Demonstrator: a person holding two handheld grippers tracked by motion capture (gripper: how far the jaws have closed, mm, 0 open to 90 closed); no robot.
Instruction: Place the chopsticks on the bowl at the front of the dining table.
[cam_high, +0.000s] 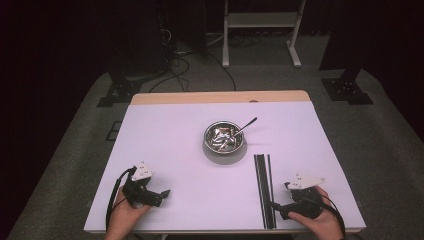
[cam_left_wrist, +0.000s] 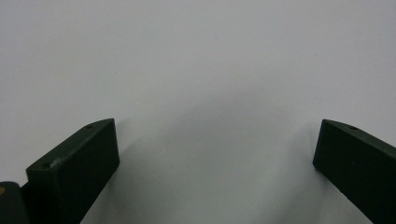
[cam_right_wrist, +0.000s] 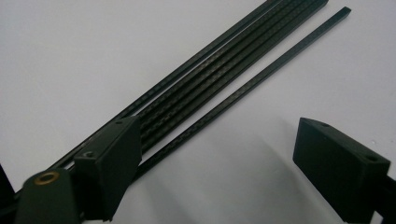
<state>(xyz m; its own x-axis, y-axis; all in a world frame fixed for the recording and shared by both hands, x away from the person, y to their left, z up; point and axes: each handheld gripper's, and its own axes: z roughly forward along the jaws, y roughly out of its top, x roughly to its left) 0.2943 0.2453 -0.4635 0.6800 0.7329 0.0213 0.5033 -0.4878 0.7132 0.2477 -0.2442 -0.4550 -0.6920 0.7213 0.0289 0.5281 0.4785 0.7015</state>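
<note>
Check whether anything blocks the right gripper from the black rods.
Nothing visible does. The right gripper is open right at the near end of the black rods, one jaw over the bundle, with bare table around. The bowl sits farther back, clear of them.

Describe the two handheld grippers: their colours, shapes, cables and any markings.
Both are matt black. The left gripper and right gripper each carry a pale grey three-cornered plate on top and trail a black cable. The jaws are blocky, slant-tipped slabs with small screw holes; a brass-coloured fitting sits at one jaw's base. No lettering shows.
</note>
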